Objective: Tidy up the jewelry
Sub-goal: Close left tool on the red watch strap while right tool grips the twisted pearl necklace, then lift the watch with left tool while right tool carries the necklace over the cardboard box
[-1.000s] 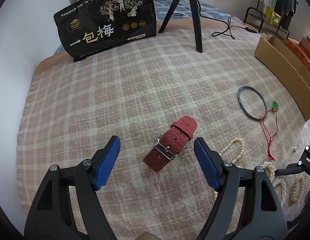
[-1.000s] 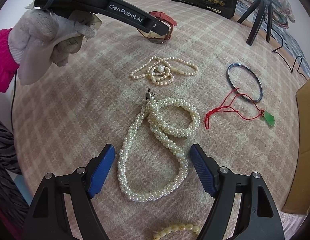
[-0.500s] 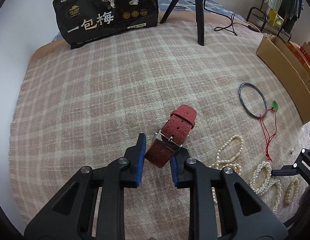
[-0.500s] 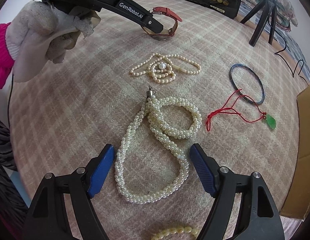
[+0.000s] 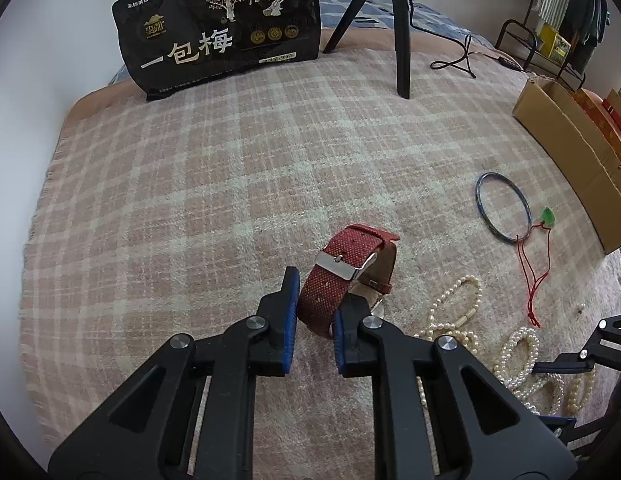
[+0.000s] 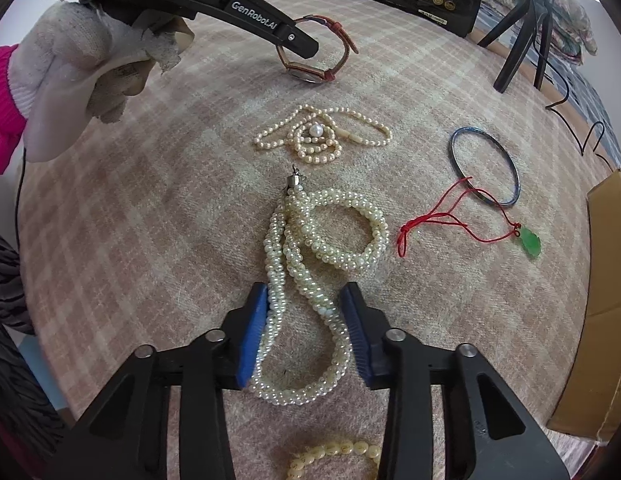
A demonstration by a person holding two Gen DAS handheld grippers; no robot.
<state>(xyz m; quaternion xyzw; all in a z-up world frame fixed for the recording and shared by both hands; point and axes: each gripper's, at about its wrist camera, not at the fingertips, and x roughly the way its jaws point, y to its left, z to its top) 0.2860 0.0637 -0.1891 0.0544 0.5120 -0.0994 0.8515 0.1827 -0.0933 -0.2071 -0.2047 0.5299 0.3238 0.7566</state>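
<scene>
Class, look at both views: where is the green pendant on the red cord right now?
The green pendant on the red cord lies on the plaid blanket at the right of both views, between the thin blue bangle and the cardboard box.

My left gripper (image 5: 314, 316) hides the near end of the red woven watch strap (image 5: 342, 268); the watch face barely shows behind my right-side finger. Cream bead bracelet (image 6: 334, 454) is cut off by the right wrist frame's bottom edge. Brown cardboard box (image 6: 606, 280) runs off the right edge. Small print on the black snack bag (image 5: 218, 28) is unreadable.
</scene>
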